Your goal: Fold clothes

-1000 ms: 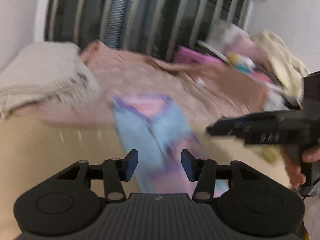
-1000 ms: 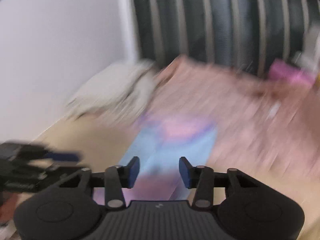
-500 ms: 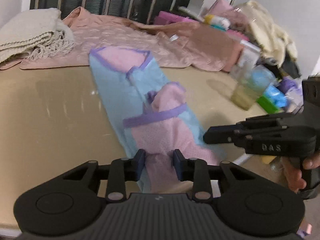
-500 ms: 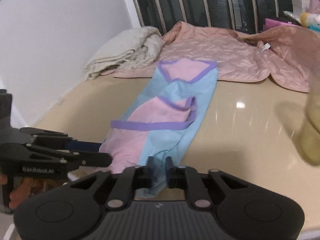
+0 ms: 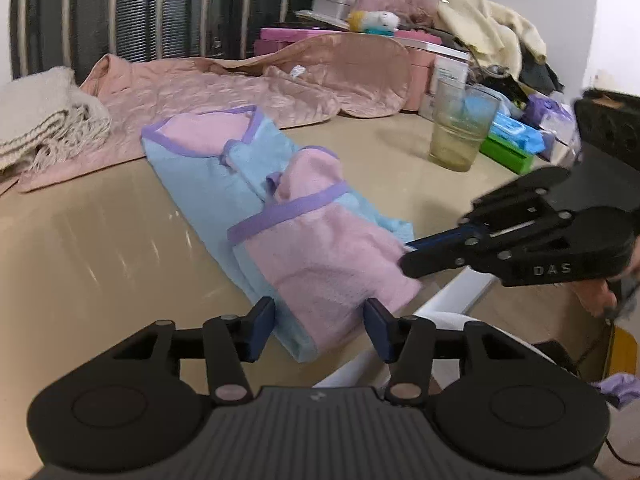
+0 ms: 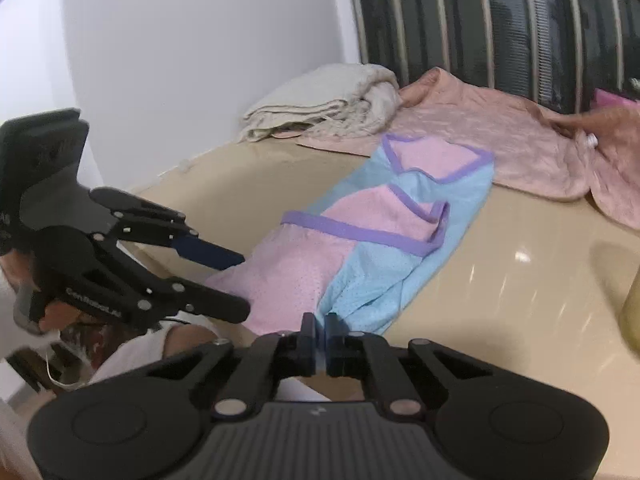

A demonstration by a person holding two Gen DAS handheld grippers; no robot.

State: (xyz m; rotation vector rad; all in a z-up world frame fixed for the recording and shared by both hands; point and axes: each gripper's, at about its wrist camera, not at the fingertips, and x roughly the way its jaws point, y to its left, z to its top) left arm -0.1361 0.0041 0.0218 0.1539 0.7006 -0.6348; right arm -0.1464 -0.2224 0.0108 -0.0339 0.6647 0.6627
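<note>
A pink and light-blue garment (image 5: pixel 312 248) with purple trim lies lengthwise on the beige table (image 5: pixel 100 248), its near end at the front edge. My left gripper (image 5: pixel 320 328) is open, with the garment's near end between its spread fingers. In the right wrist view that left gripper (image 6: pixel 242 282) hovers at the pink corner of the garment (image 6: pixel 384 240). My right gripper (image 6: pixel 320 336) is shut on the blue hem. From the left wrist view the right gripper (image 5: pixel 406 254) pinches the garment's right edge.
A pink quilted jacket (image 5: pixel 200 88) and a folded cream blanket (image 5: pixel 40 120) lie at the back. A drinking glass (image 5: pixel 456 136), wipe packs (image 5: pixel 516 128), boxes and a heap of clothes crowd the right side. A hand holds the right gripper's handle.
The left gripper's fingers have spread wider apart over the last half second. The right gripper stays shut on the hem. Both grippers have pulled back slightly toward the table's front edge.
</note>
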